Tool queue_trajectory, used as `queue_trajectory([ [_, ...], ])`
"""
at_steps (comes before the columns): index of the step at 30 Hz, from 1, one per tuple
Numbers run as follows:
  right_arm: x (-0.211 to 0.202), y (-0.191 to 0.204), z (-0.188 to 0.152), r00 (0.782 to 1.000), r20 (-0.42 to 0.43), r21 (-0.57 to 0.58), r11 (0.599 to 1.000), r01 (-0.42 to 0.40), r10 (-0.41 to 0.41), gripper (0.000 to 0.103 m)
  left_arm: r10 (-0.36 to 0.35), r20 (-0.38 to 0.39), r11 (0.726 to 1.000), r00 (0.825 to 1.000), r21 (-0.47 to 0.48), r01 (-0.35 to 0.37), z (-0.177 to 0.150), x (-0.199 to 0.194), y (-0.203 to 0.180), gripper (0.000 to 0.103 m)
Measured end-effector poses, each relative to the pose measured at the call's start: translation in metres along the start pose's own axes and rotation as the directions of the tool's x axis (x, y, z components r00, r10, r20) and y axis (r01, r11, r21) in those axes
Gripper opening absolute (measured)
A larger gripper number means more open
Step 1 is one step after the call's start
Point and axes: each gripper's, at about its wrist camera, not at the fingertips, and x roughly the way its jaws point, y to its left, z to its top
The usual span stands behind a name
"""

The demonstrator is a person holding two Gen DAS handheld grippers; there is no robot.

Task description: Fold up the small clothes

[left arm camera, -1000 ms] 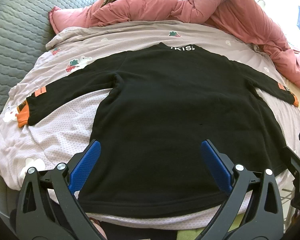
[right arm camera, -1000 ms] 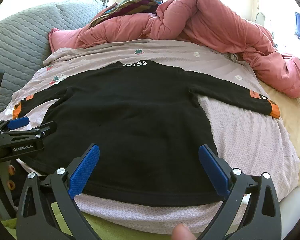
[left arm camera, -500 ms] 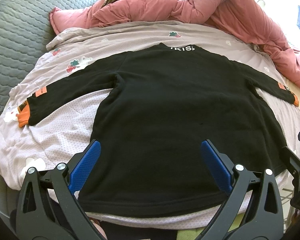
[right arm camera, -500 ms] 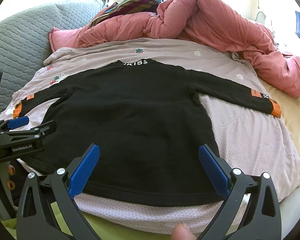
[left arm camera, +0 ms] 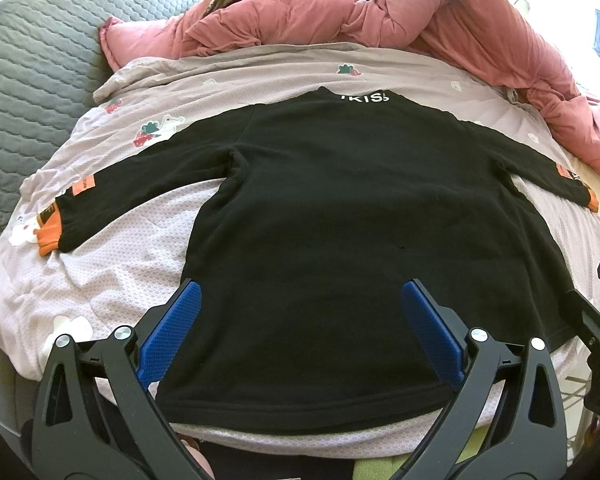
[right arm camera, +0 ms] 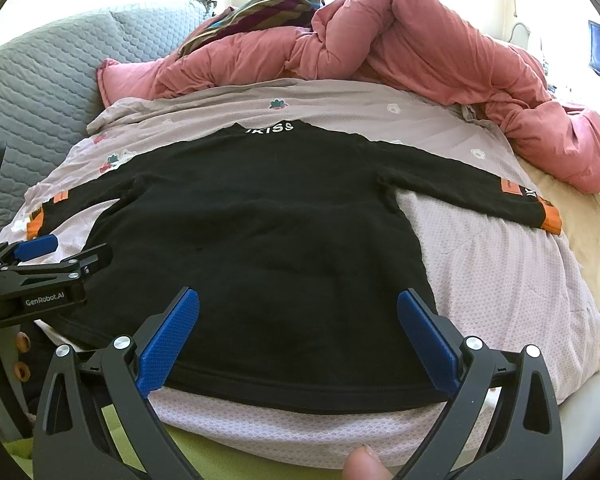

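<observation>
A black long-sleeved sweatshirt [left arm camera: 340,240] lies flat, back up, on a mauve patterned bedsheet [left arm camera: 112,280], collar at the far side with white lettering, both sleeves spread out left and right, each ending in an orange cuff [left arm camera: 50,236]. The left gripper [left arm camera: 300,320] hovers over the near hem with its blue pads wide apart, holding nothing. The right gripper [right arm camera: 298,328] hangs likewise over the hem's right half, spread wide and empty. A rumpled pink duvet [right arm camera: 420,56] is heaped along the far side, beside a grey quilted cover [left arm camera: 32,60] at left.
</observation>
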Motion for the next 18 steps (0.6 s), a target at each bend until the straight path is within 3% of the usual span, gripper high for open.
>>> queue_trajectory([
  [18,0.006,-0.03,0.008,1.0,0.014,0.064,0.998,0.012,-0.013,0.099,-0.013,-0.027,1.0,1.0,-0.002,0.013,0.006,0.007,-0.003,0.094],
])
